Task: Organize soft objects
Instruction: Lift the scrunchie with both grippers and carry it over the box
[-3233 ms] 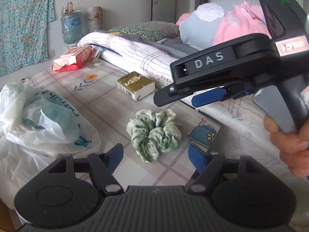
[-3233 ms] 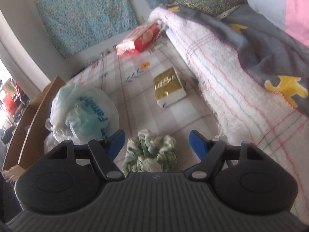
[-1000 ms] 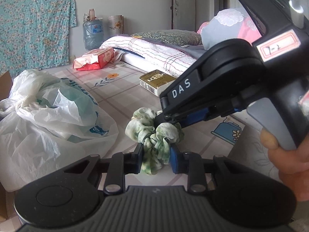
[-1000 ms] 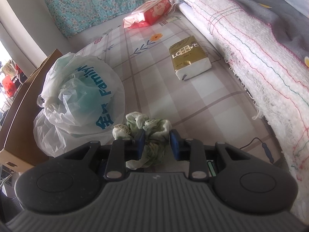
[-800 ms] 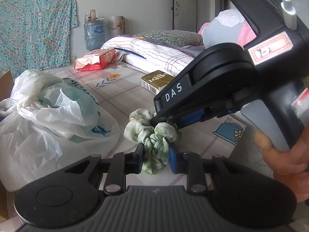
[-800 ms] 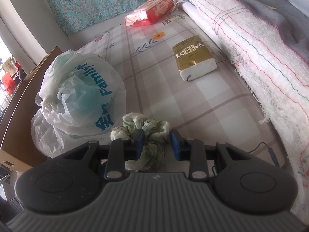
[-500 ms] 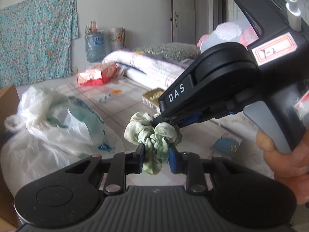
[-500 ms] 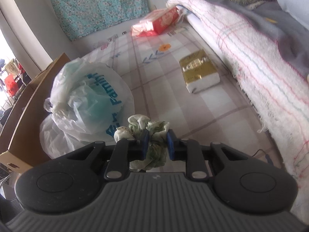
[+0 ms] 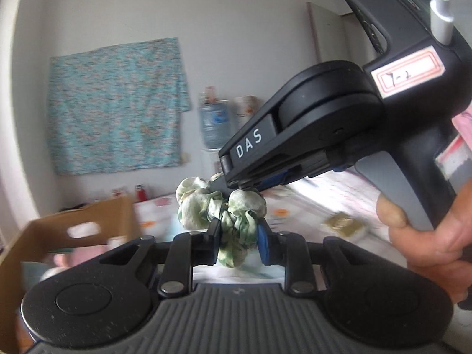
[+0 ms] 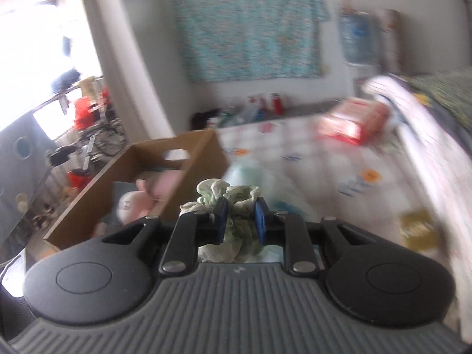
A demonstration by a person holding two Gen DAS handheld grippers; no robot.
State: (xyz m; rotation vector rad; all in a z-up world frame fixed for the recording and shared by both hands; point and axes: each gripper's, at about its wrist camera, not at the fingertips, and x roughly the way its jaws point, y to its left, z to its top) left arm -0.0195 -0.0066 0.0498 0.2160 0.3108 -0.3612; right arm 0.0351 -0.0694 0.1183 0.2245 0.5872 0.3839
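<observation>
left wrist view: a green-and-white scrunchie [image 9: 219, 206] is held in the air, clear of the bed surface, and is pinched from two sides at once. its lower folds are clamped between the blue pads of the left gripper [image 9: 239, 240], whose jaws are drawn close together on the fabric. its upper part is gripped by the tip of the right gripper [image 9: 244, 184], which is seen from the side, marked "das", and is held by a hand [image 9: 424, 236] at the right edge. the right jaws have just been closing and are now clamped on the fabric.

in the right wrist view the same scrunchie [image 10: 230, 203] is seen bunched between the blue pads of the right gripper [image 10: 240, 221], with cloth spilling above and below the pads.

beyond and to the left of the scrunchie an open cardboard box [image 10: 188, 153] is seen, with a pink soft toy [image 10: 147, 190] lying inside it. a patterned sheet [image 10: 324, 162] is spread over the bed to the right, and a red packet [image 10: 351, 121] and a gold packet [image 10: 419, 230] lie on it, well apart. a turquoise floral cloth [image 9: 115, 106] is hung on the far wall, with a water bottle [image 9: 214, 126] just beside it. much of the background is blurred.
</observation>
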